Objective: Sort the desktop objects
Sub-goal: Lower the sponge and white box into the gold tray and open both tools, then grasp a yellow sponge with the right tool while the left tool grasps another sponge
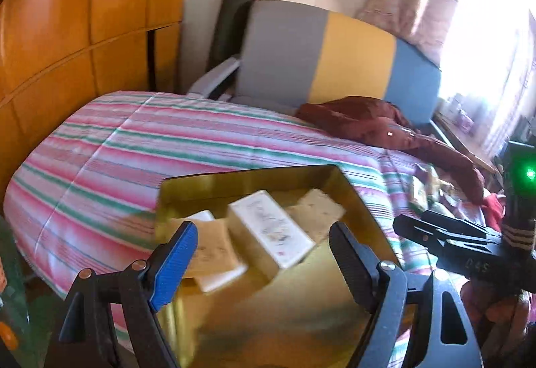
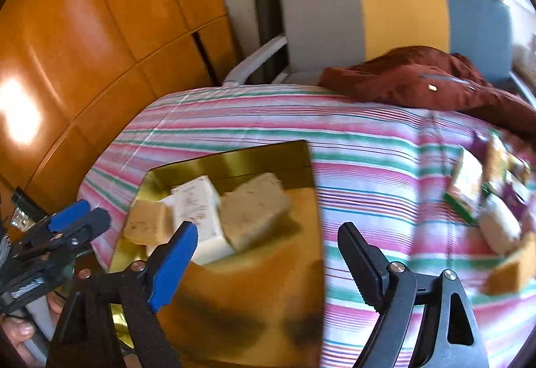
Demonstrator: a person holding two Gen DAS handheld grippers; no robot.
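A gold tray (image 1: pixel 355 200) (image 2: pixel 268 294) lies on the striped bed cover. In it sit a white printed box (image 1: pixel 271 230) (image 2: pixel 197 207), a tan box (image 1: pixel 214 254) (image 2: pixel 150 227) and a speckled beige block (image 1: pixel 318 210) (image 2: pixel 254 210). My left gripper (image 1: pixel 264 254) hovers over the tray's near part, jaws wide apart, nothing pressed between the pads. My right gripper (image 2: pixel 268 254) hangs over the tray's right edge, also open and holding nothing. Each gripper shows in the other's view: the right gripper (image 1: pixel 412 224) at the right, the left gripper (image 2: pixel 83 213) at the left.
A pile of loose packets and boxes (image 2: pixel 485 197) lies on the bed cover (image 2: pixel 368 146) to the right of the tray. A red-brown garment (image 2: pixel 418 76) lies by the grey, yellow and blue headboard (image 1: pixel 335 53). An orange wardrobe (image 1: pixel 83 16) stands at the left. A hand (image 2: pixel 23 331) shows at the lower left.
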